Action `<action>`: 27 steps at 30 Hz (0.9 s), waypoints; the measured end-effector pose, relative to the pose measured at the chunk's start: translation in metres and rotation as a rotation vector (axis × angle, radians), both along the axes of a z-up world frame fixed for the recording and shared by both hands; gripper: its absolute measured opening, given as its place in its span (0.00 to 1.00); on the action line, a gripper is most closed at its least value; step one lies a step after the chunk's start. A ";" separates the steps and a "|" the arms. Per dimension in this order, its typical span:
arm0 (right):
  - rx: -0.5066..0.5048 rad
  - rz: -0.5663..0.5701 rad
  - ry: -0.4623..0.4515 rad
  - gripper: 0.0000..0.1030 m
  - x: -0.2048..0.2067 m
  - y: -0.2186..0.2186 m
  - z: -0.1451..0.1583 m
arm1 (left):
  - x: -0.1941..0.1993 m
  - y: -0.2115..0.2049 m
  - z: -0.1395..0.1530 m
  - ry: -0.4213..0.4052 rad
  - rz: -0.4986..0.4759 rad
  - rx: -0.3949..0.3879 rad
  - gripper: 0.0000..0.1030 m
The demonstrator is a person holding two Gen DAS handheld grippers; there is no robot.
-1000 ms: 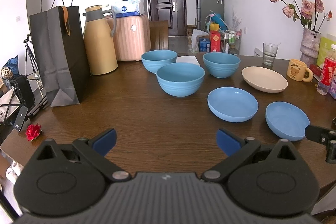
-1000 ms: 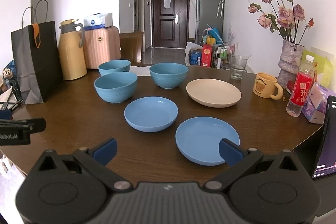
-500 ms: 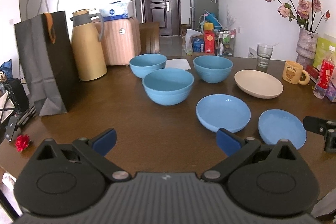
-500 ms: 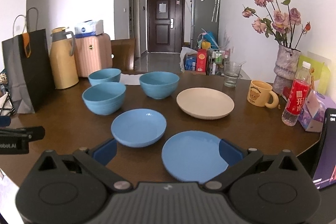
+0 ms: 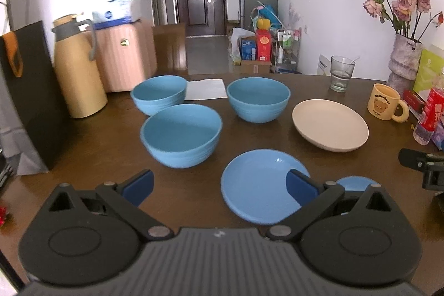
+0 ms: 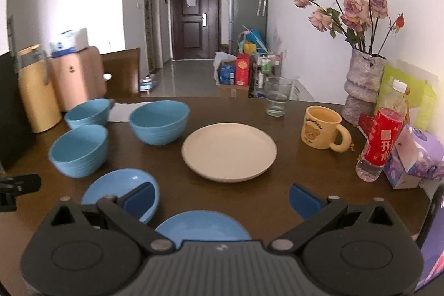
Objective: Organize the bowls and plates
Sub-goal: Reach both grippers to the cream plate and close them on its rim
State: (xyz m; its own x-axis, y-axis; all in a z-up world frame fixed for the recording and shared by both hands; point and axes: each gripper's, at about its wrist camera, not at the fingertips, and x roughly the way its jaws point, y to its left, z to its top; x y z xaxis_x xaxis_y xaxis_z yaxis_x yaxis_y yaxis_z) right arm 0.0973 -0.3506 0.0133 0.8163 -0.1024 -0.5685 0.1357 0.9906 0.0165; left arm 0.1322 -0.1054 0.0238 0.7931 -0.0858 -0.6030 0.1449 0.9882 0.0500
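Three blue bowls stand on the dark wooden table [image 5: 105,146]: a near one [image 5: 181,135], a far-left one [image 5: 158,94] and a far-right one [image 5: 258,99]. A beige plate [image 5: 330,124] lies to the right of them, a blue plate [image 5: 259,185] lies in front, and a second blue plate [image 5: 353,183] peeks out behind my left finger. My left gripper [image 5: 220,186] hangs open above the table in front of the near bowl and blue plate. My right gripper [image 6: 222,199] is open too, over a blue plate [image 6: 204,225], with the beige plate [image 6: 229,156] just ahead.
A yellow bear mug [image 6: 322,127], a glass [image 6: 277,96], a red-labelled bottle [image 6: 383,138], a vase of flowers [image 6: 360,85] and a tissue pack [image 6: 416,157] crowd the right side. A thermos [image 5: 77,68], a black paper bag [image 5: 25,90] and a pink case [image 5: 125,54] stand at the left.
Both grippers have moved forward over the table, so the bowls and plates loom larger. The right one now hovers over the near blue plate. Both stayed open.
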 end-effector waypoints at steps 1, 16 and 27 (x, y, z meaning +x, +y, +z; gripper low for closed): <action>0.002 -0.007 0.009 1.00 0.009 -0.007 -0.001 | 0.009 -0.006 0.000 0.013 0.000 -0.002 1.00; 0.090 -0.122 0.187 1.00 0.142 -0.107 -0.024 | 0.158 -0.080 -0.024 0.286 0.015 -0.079 1.00; 0.130 -0.158 0.355 0.88 0.241 -0.156 -0.070 | 0.249 -0.136 -0.069 0.483 0.041 -0.108 0.97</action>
State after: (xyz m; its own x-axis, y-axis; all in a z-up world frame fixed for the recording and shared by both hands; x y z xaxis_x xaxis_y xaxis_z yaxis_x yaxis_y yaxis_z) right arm 0.3380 -0.5064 -0.0570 0.5474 -0.1196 -0.8283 0.3058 0.9499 0.0649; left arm 0.3814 -0.2410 -0.0454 0.4294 -0.1424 -0.8918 0.0875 0.9894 -0.1159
